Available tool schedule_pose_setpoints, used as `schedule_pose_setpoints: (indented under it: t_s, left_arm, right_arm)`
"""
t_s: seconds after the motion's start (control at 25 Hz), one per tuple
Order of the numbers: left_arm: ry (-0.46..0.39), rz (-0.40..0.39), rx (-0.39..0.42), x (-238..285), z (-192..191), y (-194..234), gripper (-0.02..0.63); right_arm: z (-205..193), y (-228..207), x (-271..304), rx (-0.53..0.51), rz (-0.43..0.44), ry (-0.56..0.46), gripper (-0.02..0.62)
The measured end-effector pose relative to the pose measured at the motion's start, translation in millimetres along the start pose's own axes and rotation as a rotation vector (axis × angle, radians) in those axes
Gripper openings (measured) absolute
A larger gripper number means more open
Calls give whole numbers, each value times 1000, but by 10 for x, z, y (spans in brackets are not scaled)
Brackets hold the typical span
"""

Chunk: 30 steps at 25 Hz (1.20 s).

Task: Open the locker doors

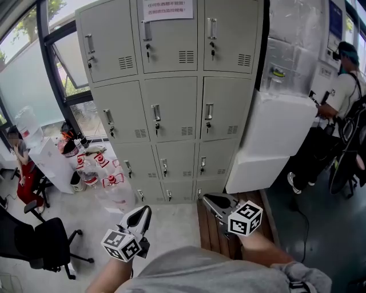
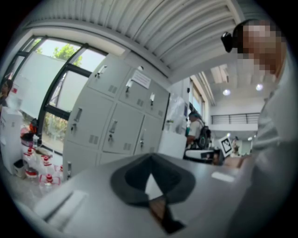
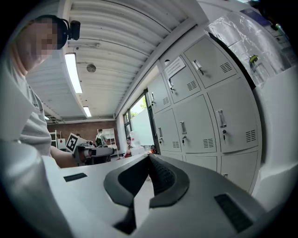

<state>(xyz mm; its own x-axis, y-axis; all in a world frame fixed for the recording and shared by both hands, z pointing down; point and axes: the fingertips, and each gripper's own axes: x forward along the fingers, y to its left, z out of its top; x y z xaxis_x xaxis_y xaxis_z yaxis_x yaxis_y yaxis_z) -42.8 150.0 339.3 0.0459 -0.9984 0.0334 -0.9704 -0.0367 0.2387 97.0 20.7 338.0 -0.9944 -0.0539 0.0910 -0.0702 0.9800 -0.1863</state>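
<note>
A shared office: grey lockers [image 1: 171,103], a black swivel chair [image 1: 40,243], big windows [image 1: 26,63] and water bottles [image 1: 111,186].

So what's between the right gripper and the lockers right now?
Nothing stands in the way. The head view shows only a brown slatted board lying low under the gap between the right gripper and the lockers.

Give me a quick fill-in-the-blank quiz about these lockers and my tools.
Every locker door in view is ___.
The doors stand in ___ columns.
The paper notice hangs on the top visible row's ___ door.
The right tool has its jaws ___, with nothing between them.
Missing words: closed; three; middle; shut.
</note>
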Motion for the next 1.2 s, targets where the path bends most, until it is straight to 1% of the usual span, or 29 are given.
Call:
schedule_pose_setpoints:
  t_s: [0.16,0.24,0.32,0.44,0.6,0.76,0.88,1.0,1.08,1.2]
  left_arm:
    - [18,21,-2,119,-74,-36,5]
    - [24,28,-7,171,-106,12,5]
    - [31,37,-12,191,-116,143,5]
    - [26,55,-20,167,-61,502,5]
    - [3,42,-35,225,9,1181,5]
    - [-12,5,-19,306,185,2157,5]
    - [-3,-32,3,390,510,2957,5]
    - [5,-80,73,461,943,3621,5]
    - [-5,-106,109,523,1228,3989,5]
    - [-37,-132,113,646,1605,4399,5]
  right_arm:
    - [-53,-116,40,-2,47,6,3]
    - [-86,-193,134,7,62,8,3]
    - [-116,-222,301,17,78,14,3]
    - [-116,-188,672,3,105,27,3]
    - [-36,-257,1358,-20,99,19,3]
    - [87,-282,2297,-38,72,-21,3]
    - [274,-247,3078,-22,41,-49,3]
    - [556,-189,3791,-35,25,-81,3]
    - [761,-180,4190,-49,8,-108,3]
    - [1000,-183,4639,-71,-14,-121,3]
